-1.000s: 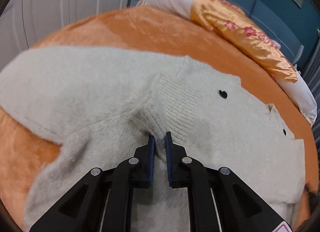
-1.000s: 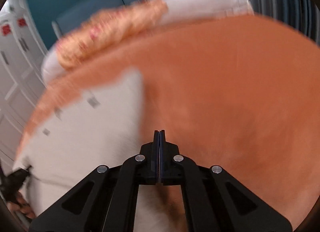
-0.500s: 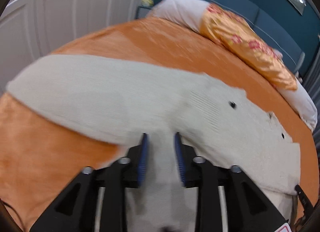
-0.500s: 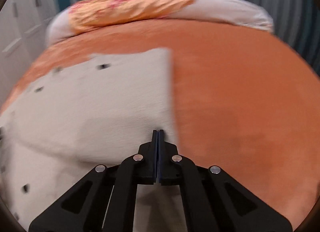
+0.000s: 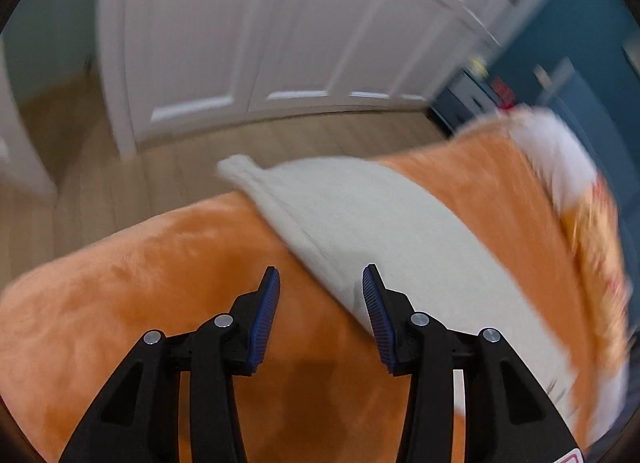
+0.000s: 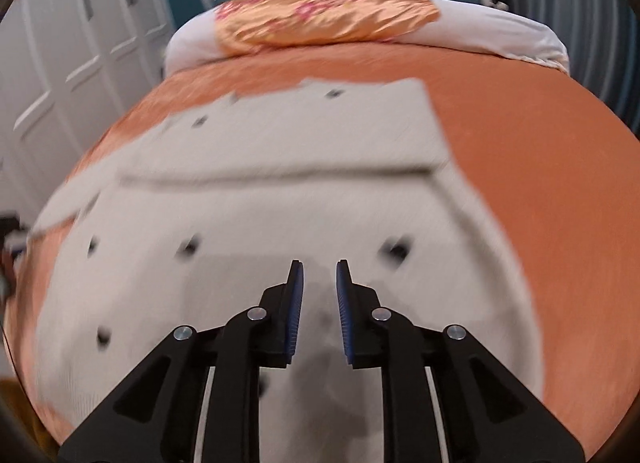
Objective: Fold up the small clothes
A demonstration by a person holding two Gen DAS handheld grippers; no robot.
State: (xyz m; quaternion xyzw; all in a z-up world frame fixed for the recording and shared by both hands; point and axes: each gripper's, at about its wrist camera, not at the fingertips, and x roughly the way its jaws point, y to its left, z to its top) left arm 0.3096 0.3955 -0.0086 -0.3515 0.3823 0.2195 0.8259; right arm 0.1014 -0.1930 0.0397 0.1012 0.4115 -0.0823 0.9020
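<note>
well, through the left wrist view the left gripper (image 5: 320, 275) hangs over the orange blanket (image 5: 140, 283), jaws opening with nothing pinched; a sleeve (image 5: 360, 215) of the cream sweater stretches to the bed's edge, just past the right pad. through the right wrist view the right gripper (image 6: 319, 269) hovers above the sweater (image 6: 260, 199), jaws opening and empty, with pillows (image 6: 320, 23) beyond.
</note>
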